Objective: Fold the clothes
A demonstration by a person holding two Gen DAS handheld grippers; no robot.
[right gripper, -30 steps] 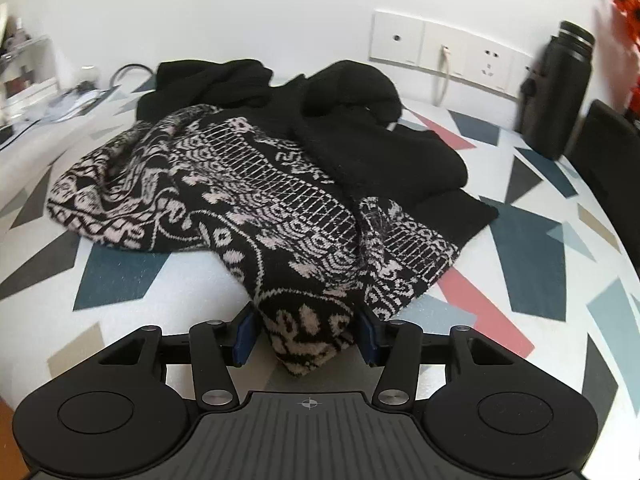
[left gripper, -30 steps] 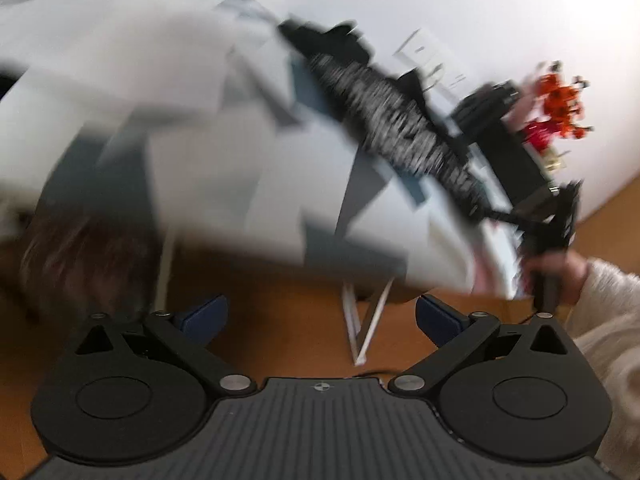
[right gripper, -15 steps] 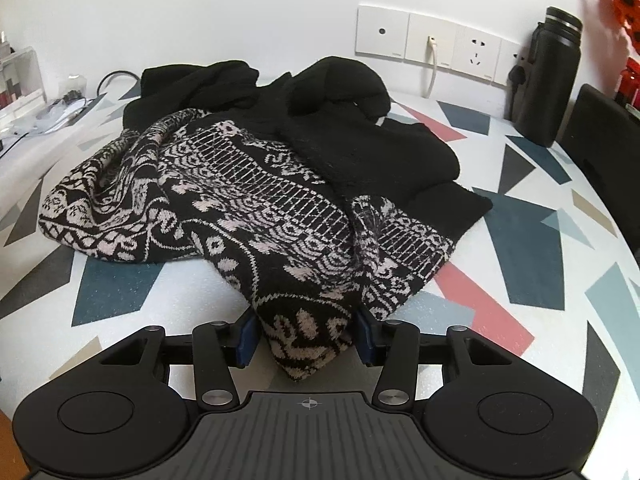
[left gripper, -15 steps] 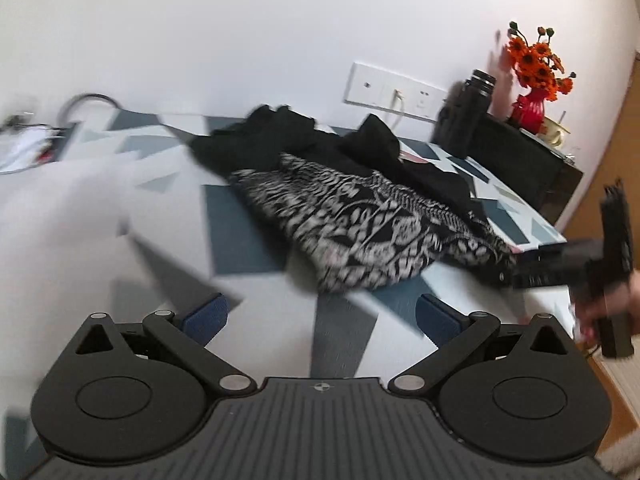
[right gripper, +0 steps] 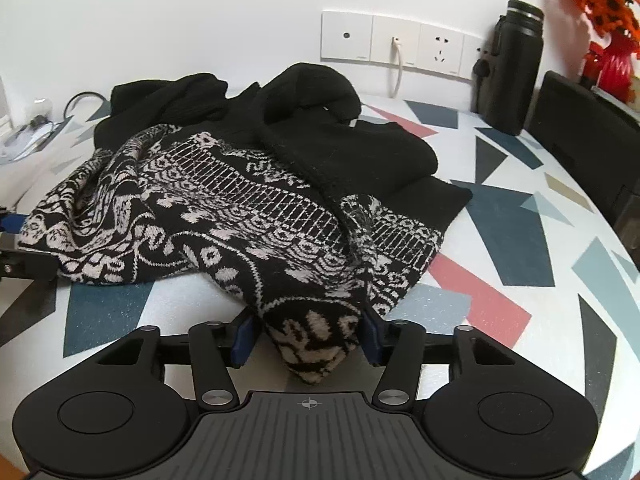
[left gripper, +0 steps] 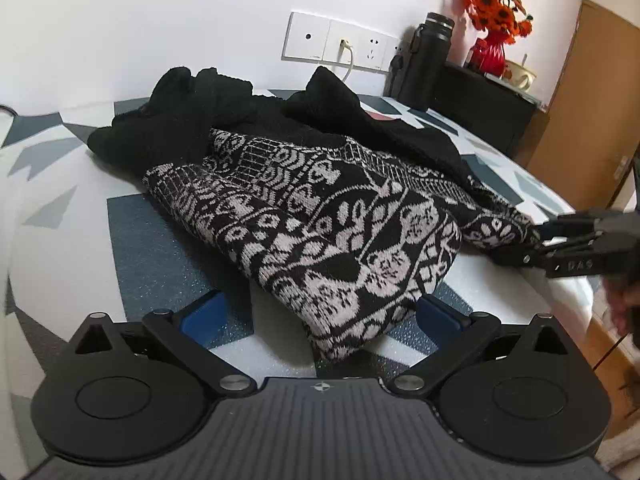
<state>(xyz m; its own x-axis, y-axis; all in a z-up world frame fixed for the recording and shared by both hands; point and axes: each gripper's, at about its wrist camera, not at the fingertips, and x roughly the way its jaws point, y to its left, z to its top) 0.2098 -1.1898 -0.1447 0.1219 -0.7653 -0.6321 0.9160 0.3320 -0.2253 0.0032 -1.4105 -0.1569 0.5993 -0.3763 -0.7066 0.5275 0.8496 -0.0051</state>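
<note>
Sweater first, seen from the left wrist view: it lies crumpled on the table, black and white pattern near, plain black part far by the wall. Its long way runs from near left to far right. One near corner of it pokes right in between the fingers of the left claw. That claw is spread wide, and its blue pads sit on each side of the cloth (touching it or not, I cannot tell). It holds nothing. Over at the right edge, the right claw pinches another corner of the sweater.

From the right wrist view, the sweater spreads out far and left of the right claw. This claw is pressed onto a rolled corner of patterned cloth, one blue pad tight on each side. At the far left edge, a bit of the left claw sits just beside the sweater's other corner.

My guess: the left claw only needs to close on the corner already between its fingers, and then both can lift and spread the sweater flat.
</note>
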